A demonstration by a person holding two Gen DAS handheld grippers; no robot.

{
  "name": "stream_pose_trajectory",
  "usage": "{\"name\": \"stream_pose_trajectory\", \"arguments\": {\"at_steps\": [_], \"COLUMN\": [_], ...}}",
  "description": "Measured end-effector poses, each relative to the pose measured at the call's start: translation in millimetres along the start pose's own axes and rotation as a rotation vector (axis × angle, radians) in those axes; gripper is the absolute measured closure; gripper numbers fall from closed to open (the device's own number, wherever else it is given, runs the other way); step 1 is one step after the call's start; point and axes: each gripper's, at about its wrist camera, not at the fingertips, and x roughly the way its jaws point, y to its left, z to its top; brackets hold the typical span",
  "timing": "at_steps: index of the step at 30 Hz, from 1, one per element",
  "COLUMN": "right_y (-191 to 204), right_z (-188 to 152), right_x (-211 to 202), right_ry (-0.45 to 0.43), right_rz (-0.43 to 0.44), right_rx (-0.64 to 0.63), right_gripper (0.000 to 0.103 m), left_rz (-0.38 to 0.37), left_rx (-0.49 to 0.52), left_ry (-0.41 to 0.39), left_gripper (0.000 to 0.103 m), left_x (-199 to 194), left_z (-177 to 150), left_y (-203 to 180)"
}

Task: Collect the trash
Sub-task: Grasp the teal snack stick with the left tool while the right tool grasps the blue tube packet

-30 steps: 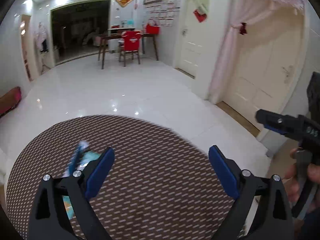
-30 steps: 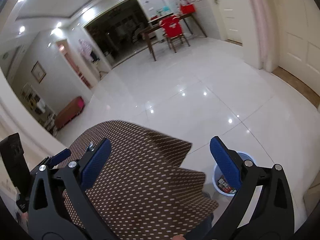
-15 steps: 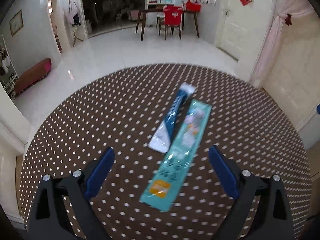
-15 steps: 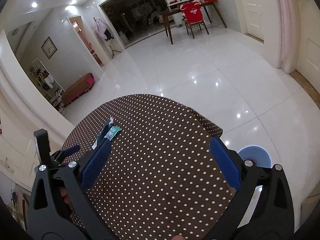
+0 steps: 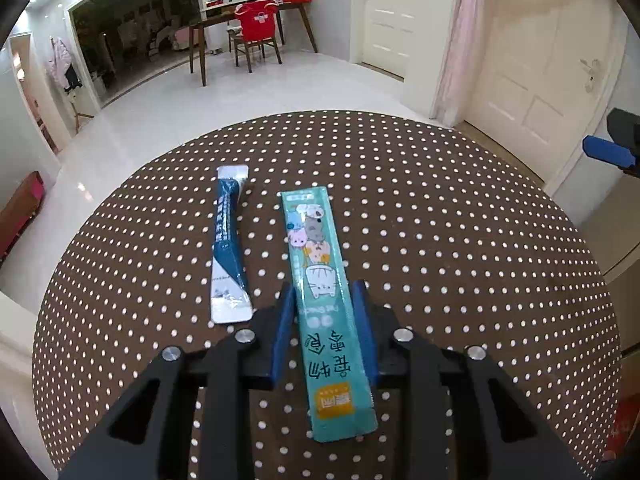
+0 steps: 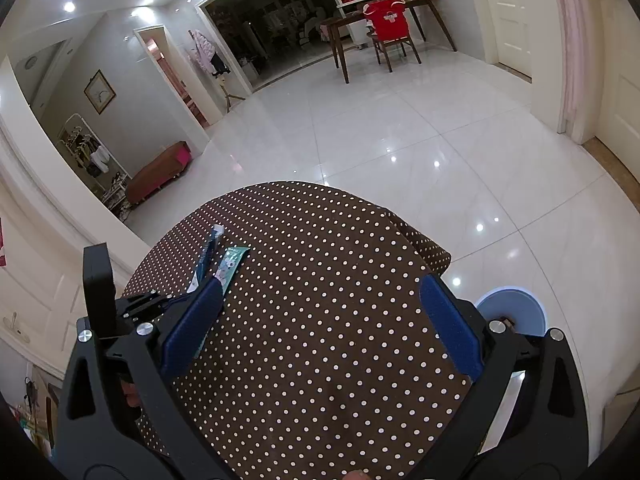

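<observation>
Now the left gripper [image 5: 324, 320] has just been closing, and its blue pads pinch the teal cat-print wrapper [image 5: 320, 280] lying on the polka-dot tablecloth [image 5: 460, 260]. Just to its left lies a blue-and-white wrapper [image 5: 228, 248]. Spread wide, the right gripper [image 6: 320, 328] hovers over bare cloth, a blue bin [image 6: 516, 308] beyond its right finger.

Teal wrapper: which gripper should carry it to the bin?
Left. The left gripper has just been closing, with the teal wrapper between its pads. The right gripper is open and empty, though nearer the blue bin.
</observation>
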Motion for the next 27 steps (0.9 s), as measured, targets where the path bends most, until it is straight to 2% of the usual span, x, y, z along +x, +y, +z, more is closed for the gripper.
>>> {"name": "stream_pose_trajectory", "arguments": {"at_steps": [6, 9, 13, 20, 24, 27], "right_y": [10.3, 18.2, 37.0, 98.9, 134.7, 157.0], "right_z": [-0.1, 2.2, 3.5, 0.7, -2.7, -4.7], "right_x": [2.7, 8.7, 27.3, 94.5, 134.9, 163.3], "right_ry": [0.005, 0.014, 0.046, 0.132, 0.17, 0.187], "right_rz": [0.01, 0.015, 0.041, 0.071, 0.076, 0.064], "right_rx": [-0.015, -0.03, -0.069, -0.183, -0.24, -0.279], "right_gripper": [0.006, 0.006, 0.006, 0.006, 0.006, 0.006], "left_rz": [-0.025, -0.037, -0.017, 0.057, 0.079, 0.128], "left_rx": [0.001, -0.061, -0.157, -0.318, -0.367, -0.419], "left_ry": [-0.018, -0.045, -0.081, -0.137, -0.157, -0.164], "left_gripper": [0.077, 0.077, 0.077, 0.077, 0.077, 0.077], "left_x": [1.8, -10.6, -26.3, -57.7, -70.0, -78.5], "left_z": [-0.6, -20.7, -44.9, -77.6, -93.8, -109.0], "left_y": [-23.9, -21.3, -6.1, 33.4, 49.6, 65.7]}}
